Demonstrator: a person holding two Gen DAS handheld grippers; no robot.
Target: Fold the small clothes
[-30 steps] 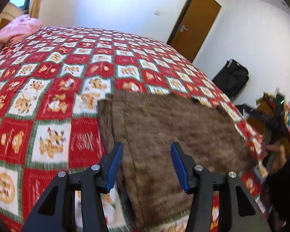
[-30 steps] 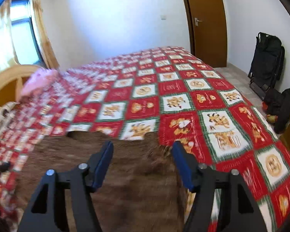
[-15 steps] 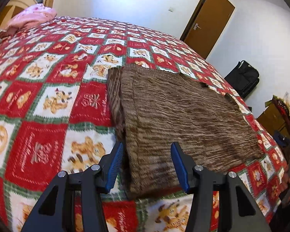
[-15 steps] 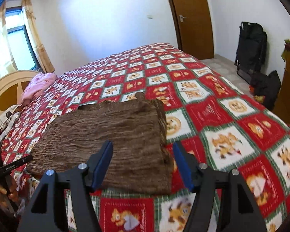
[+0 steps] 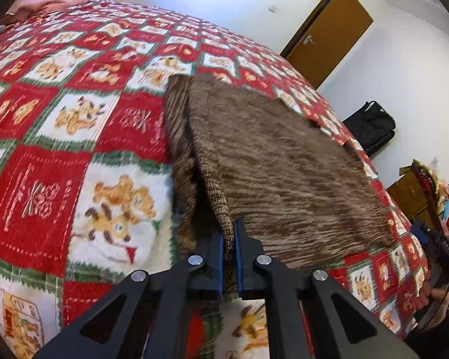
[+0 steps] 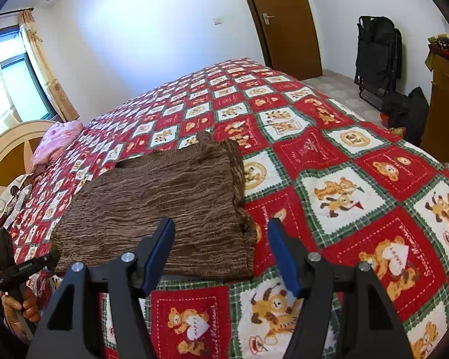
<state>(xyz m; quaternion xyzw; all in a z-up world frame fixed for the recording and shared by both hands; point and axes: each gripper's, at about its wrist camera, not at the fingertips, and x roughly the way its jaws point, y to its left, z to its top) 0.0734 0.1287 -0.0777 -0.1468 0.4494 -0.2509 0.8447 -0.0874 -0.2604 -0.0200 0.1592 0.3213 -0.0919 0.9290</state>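
Brown ribbed knit sweater (image 5: 284, 161) lies flat on the red-and-white teddy-bear patchwork bedspread (image 5: 60, 155), near the bed's near edge. Left gripper (image 5: 229, 245), spread wide 0.5 s ago, is now clamped on the sweater's near-left corner; top layer lifting, so a fold looks started. Right gripper (image 6: 221, 254) hovers with jaws apart above the near-right hem, holding nothing. Far side: broad bare bedspread for folding over. Pink pillow (image 6: 58, 140) sits well apart at far left.
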